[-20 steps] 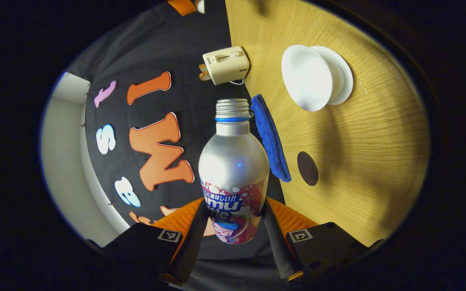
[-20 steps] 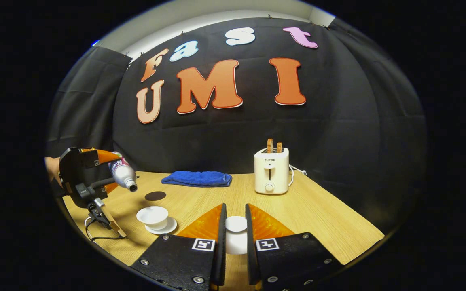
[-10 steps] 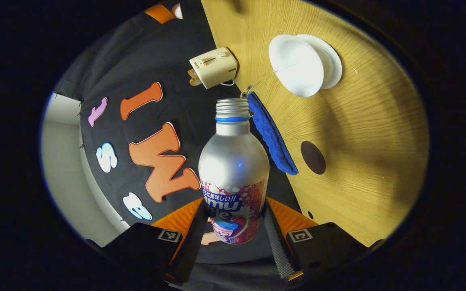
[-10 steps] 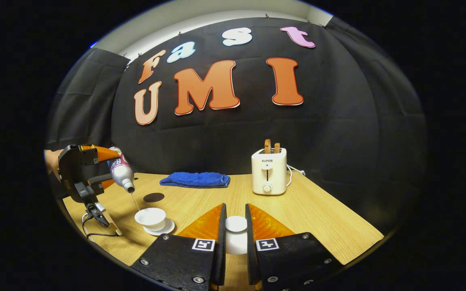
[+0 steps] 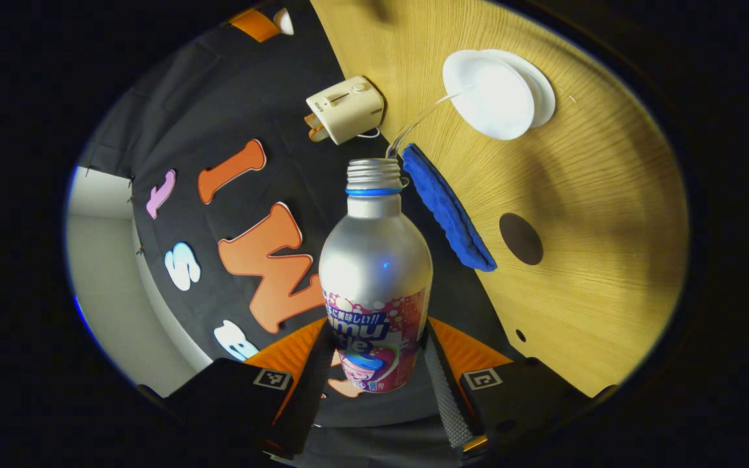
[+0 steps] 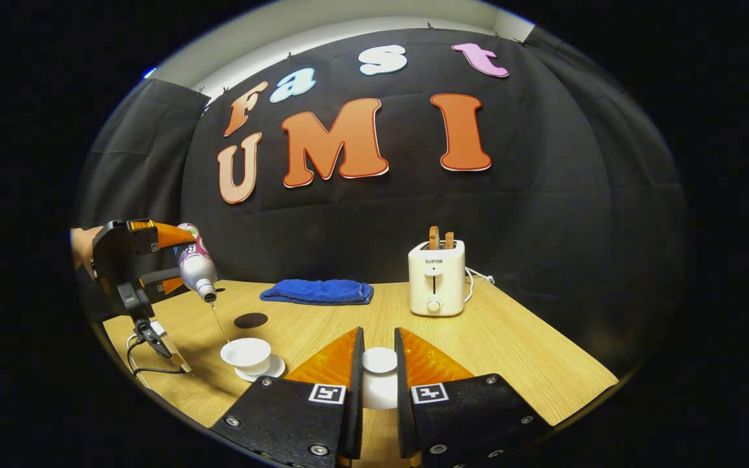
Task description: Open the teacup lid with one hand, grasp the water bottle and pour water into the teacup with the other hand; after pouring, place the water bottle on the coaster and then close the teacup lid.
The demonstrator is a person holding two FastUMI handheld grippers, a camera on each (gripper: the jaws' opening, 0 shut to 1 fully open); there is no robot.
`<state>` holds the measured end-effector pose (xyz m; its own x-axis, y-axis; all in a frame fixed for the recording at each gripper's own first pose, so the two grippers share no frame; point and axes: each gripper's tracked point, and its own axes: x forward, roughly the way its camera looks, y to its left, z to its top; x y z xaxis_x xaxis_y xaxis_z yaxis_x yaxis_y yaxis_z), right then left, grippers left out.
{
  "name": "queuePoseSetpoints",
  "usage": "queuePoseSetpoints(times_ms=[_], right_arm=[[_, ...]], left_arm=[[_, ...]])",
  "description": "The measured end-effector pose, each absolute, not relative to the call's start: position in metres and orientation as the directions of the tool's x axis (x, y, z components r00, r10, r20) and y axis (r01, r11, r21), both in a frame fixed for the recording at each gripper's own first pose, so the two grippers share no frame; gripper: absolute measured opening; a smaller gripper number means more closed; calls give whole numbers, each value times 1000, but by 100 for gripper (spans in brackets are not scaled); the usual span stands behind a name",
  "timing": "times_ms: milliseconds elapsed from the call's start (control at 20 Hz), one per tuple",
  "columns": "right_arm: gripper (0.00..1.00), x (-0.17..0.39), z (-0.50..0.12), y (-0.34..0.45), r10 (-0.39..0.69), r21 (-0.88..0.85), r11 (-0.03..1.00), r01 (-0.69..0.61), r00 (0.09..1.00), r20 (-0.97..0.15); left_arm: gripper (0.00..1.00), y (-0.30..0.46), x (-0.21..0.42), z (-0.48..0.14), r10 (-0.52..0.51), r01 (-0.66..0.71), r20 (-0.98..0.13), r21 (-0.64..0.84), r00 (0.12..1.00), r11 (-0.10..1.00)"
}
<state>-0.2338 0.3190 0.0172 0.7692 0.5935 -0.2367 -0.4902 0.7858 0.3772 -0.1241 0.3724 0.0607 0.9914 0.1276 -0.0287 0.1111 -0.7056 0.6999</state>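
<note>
The left gripper (image 5: 374, 364) has its fingers clamped on the labelled lower body of the water bottle (image 5: 375, 273), one on each side. In the right gripper view the bottle (image 6: 196, 268) hangs in the air over the left part of the counter (image 6: 511, 351), tipped neck-down: its long axis slants from the base, up by the gripper, to the open mouth, which points down toward the teacup (image 6: 245, 353). A thin stream of water (image 5: 423, 117) runs from the mouth into the cup, which stands on its saucer (image 6: 268, 370) just beside the dark round coaster (image 6: 250, 320).

The bottle looks like thin, smooth metal, stiff but probably slippery, and lighter as it empties; the grip low on the wide body suits it, since the narrow neck offers less purchase. The cup and lid look like porcelain, fragile and easily chipped.

The right gripper (image 6: 379, 370) pinches the white teacup lid (image 6: 379, 361) between its fingers, apparently by the knob, though the hold is partly hidden. A blue cloth (image 6: 318, 291) and a toaster (image 6: 436, 278) stand farther back.
</note>
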Motion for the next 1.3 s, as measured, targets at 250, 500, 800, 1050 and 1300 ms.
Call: queuePoseSetpoints(times_ms=[250,500,800,1050,1300], right_arm=[[22,-233,18,319,592,379,786,-488,771,-235],[22,-231,17,319,587,371,792,-485,773,-242],[22,-232,15,321,579,372,797,-475,776,-251],[22,-232,14,321,582,376,796,-475,772,-256],[22,-233,10,325,588,359,796,-488,764,-266]], left_arm=[[78,364,-118,80,113,95,-17,677,993,-730],[78,363,-111,104,116,92,-6,646,993,-758],[81,349,-107,107,85,67,1,614,996,-787],[81,346,-108,79,56,71,-43,587,997,-806],[84,341,-108,52,31,70,-77,580,997,-811]])
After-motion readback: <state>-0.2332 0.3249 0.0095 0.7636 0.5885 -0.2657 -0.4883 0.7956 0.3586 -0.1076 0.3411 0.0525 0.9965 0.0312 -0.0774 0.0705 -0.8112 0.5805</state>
